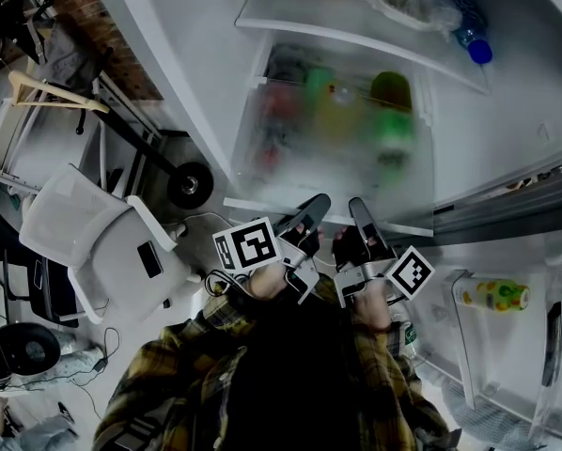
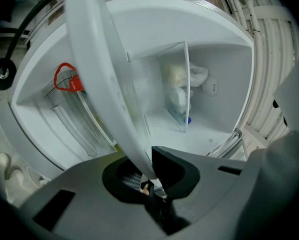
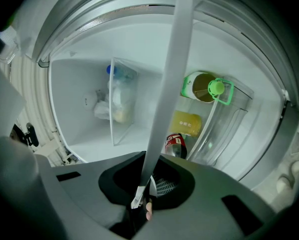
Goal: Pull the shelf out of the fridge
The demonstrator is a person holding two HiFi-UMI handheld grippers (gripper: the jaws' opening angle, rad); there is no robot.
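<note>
The fridge shelf [image 1: 337, 148] is a frosted glass pane with a white front rim [image 1: 262, 205], and it lies just ahead of me in the open fridge. My left gripper [image 1: 314, 216] and my right gripper [image 1: 361, 219] sit side by side at that rim, each shut on it. In the left gripper view the white rim [image 2: 104, 84] runs slantwise down into the left gripper [image 2: 148, 176]. The same rim [image 3: 172, 74] drops between the jaws of the right gripper [image 3: 142, 194] in the right gripper view. The pads themselves are hidden deep in both.
Under the shelf stand a green-capped bottle [image 3: 205, 86], a yellow one [image 3: 185, 124] and a red-labelled one [image 3: 175, 144]. An upper shelf [image 1: 290, 22] carries bags and a blue-capped bottle [image 1: 476, 47]. The door bin [image 1: 469, 346] at right holds a yellow bottle [image 1: 495, 295]. A white chair [image 1: 93, 242] stands at left.
</note>
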